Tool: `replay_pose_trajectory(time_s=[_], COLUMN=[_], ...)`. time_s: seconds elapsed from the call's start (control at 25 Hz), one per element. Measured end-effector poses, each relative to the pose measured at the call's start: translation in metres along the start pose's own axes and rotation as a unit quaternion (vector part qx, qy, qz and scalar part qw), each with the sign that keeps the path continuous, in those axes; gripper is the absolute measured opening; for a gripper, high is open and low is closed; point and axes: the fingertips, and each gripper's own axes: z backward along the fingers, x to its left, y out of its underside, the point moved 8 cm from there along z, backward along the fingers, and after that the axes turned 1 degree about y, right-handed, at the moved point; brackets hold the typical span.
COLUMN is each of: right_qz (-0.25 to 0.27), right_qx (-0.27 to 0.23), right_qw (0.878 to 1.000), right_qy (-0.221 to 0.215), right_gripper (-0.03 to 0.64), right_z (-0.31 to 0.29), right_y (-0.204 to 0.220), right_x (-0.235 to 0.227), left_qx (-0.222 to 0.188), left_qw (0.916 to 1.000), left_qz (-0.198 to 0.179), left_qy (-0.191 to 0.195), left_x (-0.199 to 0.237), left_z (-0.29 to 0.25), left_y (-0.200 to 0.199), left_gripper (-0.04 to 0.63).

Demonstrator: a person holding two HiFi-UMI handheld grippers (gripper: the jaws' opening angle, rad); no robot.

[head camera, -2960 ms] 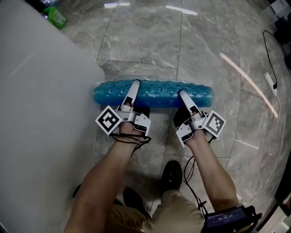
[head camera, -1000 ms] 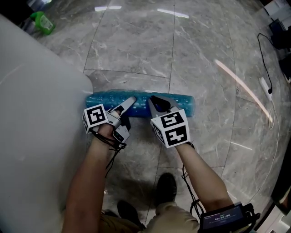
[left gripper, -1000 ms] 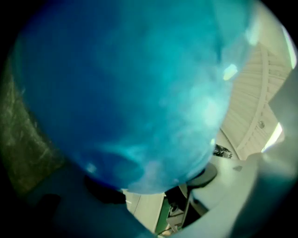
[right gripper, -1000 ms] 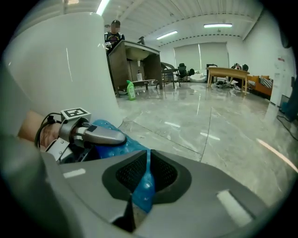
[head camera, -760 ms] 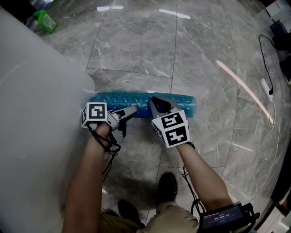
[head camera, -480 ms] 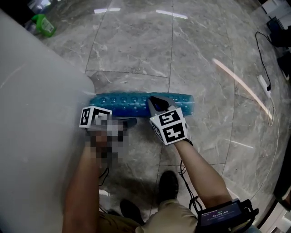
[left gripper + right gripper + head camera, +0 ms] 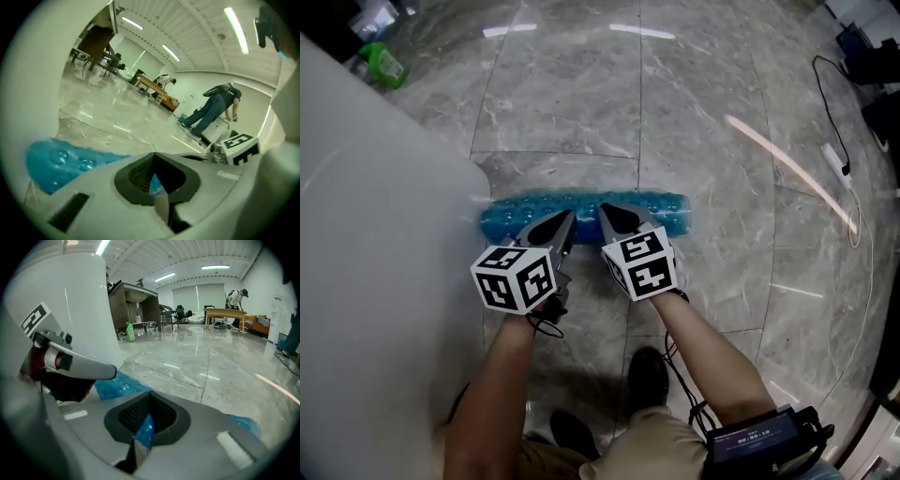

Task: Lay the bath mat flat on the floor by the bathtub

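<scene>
I see the bath mat [image 7: 584,204] as a blue, bubbly roll, not yet laid flat. It lies on the marble floor [image 7: 581,94] and runs straight out from the white bathtub [image 7: 375,234]. One end sits right at the tub wall; whether it touches I cannot tell.

My left gripper [image 7: 565,225] is the one nearer the bathtub. In the left gripper view its fingers [image 7: 136,176] are clenched together, with a thin sliver of the blue mat [image 7: 61,161] pinched between them. My right gripper [image 7: 605,214] sits just beyond it, one step farther from the tub. In the right gripper view its fingers [image 7: 161,416] are clamped on a strip of the mat [image 7: 115,383], which shows blue in the slit. The two marker cubes [image 7: 516,278] [image 7: 639,265] stand nearly side by side above the roll, close to the tub's corner.

A green bottle [image 7: 382,64] stands on the floor by the tub's far end; the right gripper view shows it upright [image 7: 130,331] just past the tub [image 7: 79,310]. A dark cable [image 7: 825,103] and a white power strip [image 7: 836,159] lie well away from the tub, across the open floor. Far beyond the tub, a person [image 7: 213,110] bends over at the room's edge.
</scene>
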Motion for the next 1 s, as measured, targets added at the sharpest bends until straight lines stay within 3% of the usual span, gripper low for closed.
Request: replay_pose_trajectory(time_s=[0.12,0.28,0.52,0.76,0.8,0.92,1.0], right_qz=[-0.021,-0.02,0.003,-0.041,-0.061,-0.118,-0.135], right_qx=[0.001,0.01,0.012,0.014,0.002,-0.039,-0.051], right_qw=[1.0,1.0,1.0,0.997,0.996,0.988,0.986], right_qy=[-0.012,-0.018,-0.019,-0.06,-0.07,-0.092,-0.088], right_gripper=[0.002,0.002,0.002,0.003,0.005,0.094,0.097], right_z=[0.005,0.017,0.025,0.033,0.037,0.05,0.054], right_y=[0.006,0.018,0.027,0.032,0.029,0.017,0.011], right_x=[0.005,0.015,0.027,0.033,0.032,0.025,0.019], left_qx=[0.015,0.024,0.053,0.105,0.112,0.145,0.16], left_qw=[0.9962,0.9913,0.9859,0.9762,0.9751,0.9754,0.9773], left_qz=[-0.043,-0.074,-0.115,-0.164,-0.165,-0.144,-0.12], left_qy=[-0.074,-0.106,-0.109,-0.096,-0.095,-0.084,-0.071], left_x=[0.0,-0.001,0.002,0.008,0.008,0.011,0.014], left_z=[-0.003,-0.003,-0.009,-0.016,-0.017,-0.021,-0.02], left_y=[0.007,0.005,-0.001,0.005,0.004,0.0,0.0], left_gripper=[0.006,0.006,0.008,0.008,0.006,0.006,0.006])
